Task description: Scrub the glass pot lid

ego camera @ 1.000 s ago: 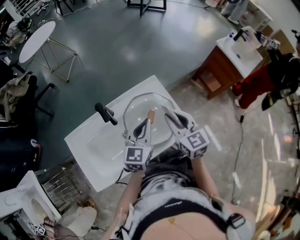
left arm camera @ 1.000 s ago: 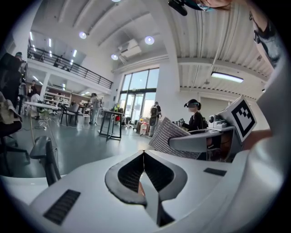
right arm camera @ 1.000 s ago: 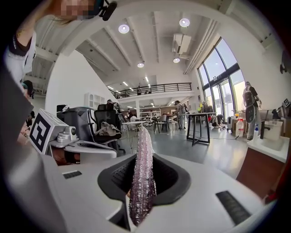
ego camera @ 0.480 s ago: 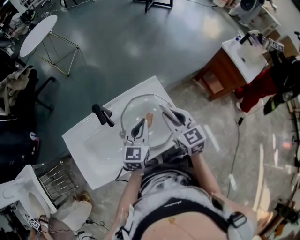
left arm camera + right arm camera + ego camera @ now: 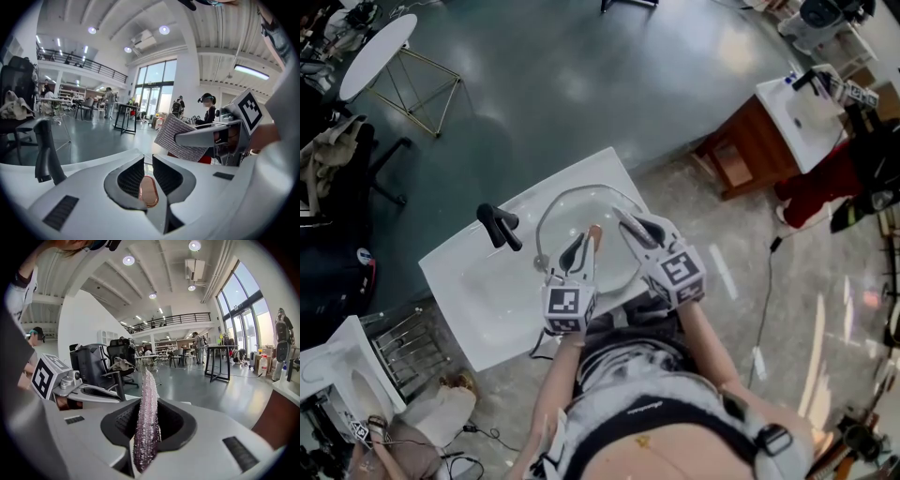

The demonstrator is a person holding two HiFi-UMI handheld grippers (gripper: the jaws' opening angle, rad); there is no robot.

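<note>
Left gripper is easing open around the handle, the safest hold on this probably slick, brittle glass lid; right gripper, at three o'clock, is pinching the scourer.

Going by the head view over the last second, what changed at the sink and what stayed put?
The left gripper has just been opening its jaws; the lid's copper-coloured knob shows in the gap between them. Nothing else visibly moved: both grippers stay over the glass lid in the white sink, and the right gripper holds the scrubbing cloth.
</note>
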